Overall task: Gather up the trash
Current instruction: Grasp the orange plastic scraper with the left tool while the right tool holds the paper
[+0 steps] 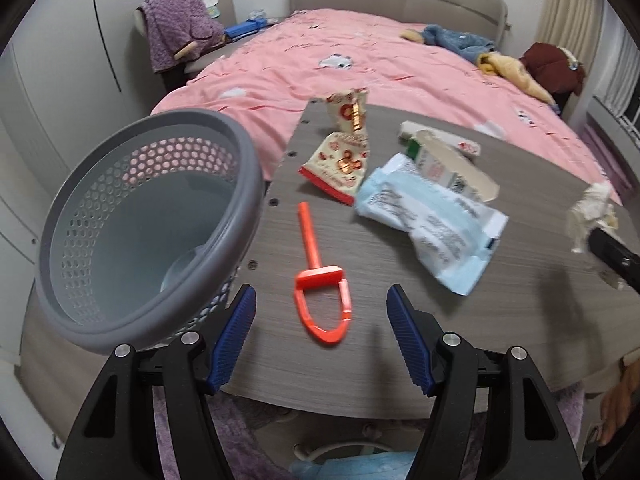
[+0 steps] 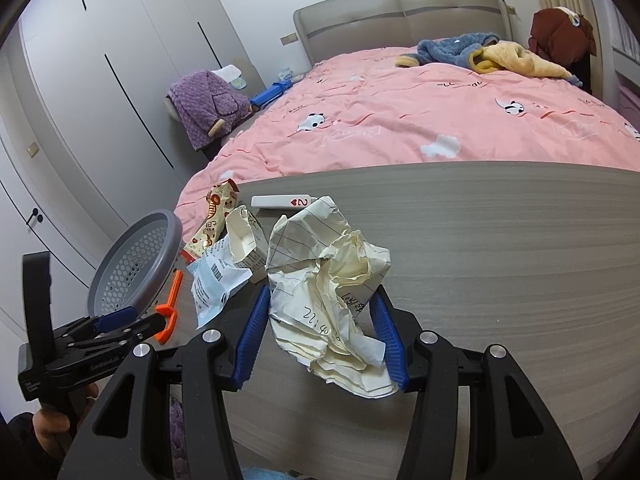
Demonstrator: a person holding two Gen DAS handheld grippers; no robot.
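Right tool has the crumpled paper pinched between its blue pads, held just above the desk. Left tool sits wide open with nothing in it, beside the grey basket (tipped over at the desk's left edge), orange scraper right ahead.

Table: matt grey wood-grain laminate. Waste basket: smooth grey plastic, perforated wall. Crumpled paper: creased, matt, lined; gripper pads: ribbed blue rubber-like plastic; orange scraper: glossy plastic.
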